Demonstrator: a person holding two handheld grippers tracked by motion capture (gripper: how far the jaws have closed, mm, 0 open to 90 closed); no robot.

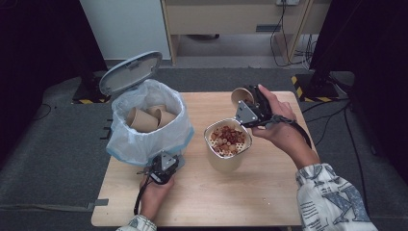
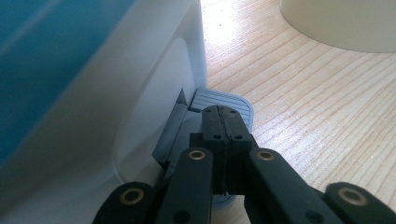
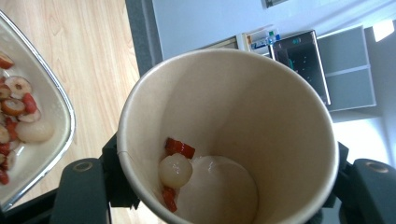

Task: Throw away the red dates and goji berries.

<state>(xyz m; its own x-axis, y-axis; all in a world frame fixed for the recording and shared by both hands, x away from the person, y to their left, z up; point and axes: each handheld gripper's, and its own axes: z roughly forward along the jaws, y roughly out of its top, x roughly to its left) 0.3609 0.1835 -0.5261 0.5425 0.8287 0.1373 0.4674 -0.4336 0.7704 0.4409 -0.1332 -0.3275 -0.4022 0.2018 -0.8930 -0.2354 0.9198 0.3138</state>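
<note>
Your right gripper (image 1: 248, 103) clasps a paper cup (image 3: 229, 140) beside the strainer (image 1: 227, 138); your left gripper (image 2: 226, 116), clenched, presses the bin's pedal (image 2: 219, 100).

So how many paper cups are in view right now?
4: three paper cups in the bin, one paper cup clamped in the right hand-held gripper. More may lie hidden deeper in the bin bag.
</note>
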